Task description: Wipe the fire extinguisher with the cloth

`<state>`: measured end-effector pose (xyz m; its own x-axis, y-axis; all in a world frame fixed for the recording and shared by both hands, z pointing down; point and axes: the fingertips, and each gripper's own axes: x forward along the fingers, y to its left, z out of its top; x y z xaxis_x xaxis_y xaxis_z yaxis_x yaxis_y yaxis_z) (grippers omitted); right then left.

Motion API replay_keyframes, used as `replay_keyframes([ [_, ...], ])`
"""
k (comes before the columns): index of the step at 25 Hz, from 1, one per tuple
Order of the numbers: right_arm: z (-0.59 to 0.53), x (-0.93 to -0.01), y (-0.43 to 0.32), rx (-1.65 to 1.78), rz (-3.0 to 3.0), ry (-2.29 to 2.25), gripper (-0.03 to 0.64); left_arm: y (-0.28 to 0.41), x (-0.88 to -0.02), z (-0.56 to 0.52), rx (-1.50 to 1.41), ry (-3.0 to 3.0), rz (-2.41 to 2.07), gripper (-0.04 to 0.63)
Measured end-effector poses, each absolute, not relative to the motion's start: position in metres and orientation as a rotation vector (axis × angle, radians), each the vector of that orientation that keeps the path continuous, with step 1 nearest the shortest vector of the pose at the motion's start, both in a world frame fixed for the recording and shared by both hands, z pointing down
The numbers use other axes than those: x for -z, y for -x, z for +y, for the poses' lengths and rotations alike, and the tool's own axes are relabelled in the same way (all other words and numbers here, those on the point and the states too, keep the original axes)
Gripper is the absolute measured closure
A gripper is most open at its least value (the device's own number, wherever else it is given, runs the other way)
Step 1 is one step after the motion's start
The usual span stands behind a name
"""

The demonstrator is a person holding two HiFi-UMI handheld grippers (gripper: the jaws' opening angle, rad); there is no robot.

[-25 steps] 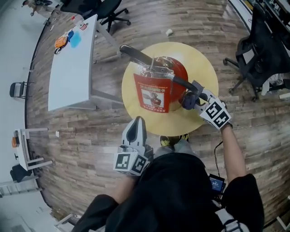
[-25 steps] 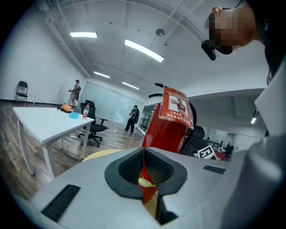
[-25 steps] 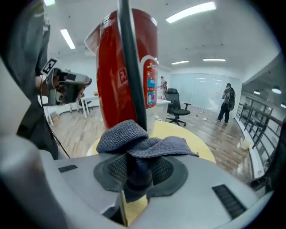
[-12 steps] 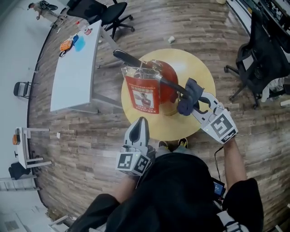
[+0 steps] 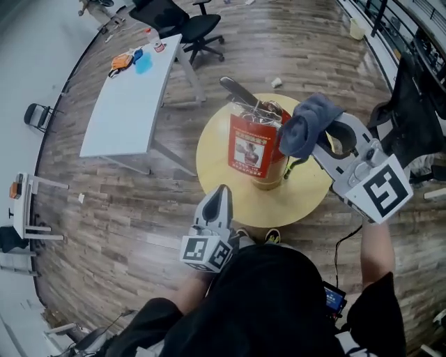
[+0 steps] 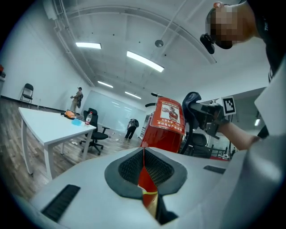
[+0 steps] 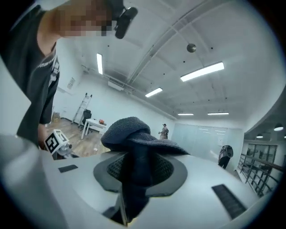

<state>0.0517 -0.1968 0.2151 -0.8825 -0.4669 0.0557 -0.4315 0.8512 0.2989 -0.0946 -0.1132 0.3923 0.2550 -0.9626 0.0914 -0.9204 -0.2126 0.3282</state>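
Cloth is pinched in right gripper, centre right, beside the fire extinguisher standing mid-frame on round table, probably poised for wiping. Left gripper is held closed, empty, lower centre.

Fire extinguisher stands upright near mid round bench; it is the only obstacle on the top.
- Bare yellow top to its left and along the near rim: open lanes there.
- Lever juts up and far-left from the head, blocking a straight drop on that side.
- Upper right side taken: right gripper, fingers clamped on the cloth, just beside the head; contact unclear.
- Left gripper, fingers together, sits off the near-left rim with the red body straight ahead and nothing between.
- White bench well to the left, office chair beyond it; wood floor between is open.
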Motion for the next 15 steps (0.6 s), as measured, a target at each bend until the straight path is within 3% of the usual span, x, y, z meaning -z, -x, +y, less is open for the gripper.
replay_keyframes([
  [10,-0.239,-0.186,0.037,0.855,-2.509,-0.473,0.518,0.114,-0.390,-0.099,0.255,-2.156,-1.818,0.571],
  [15,-0.271,-0.183,0.078,0.780,-2.515,-0.402,0.520,0.121,-0.383,-0.101,0.284,-2.161,-1.834,0.571],
])
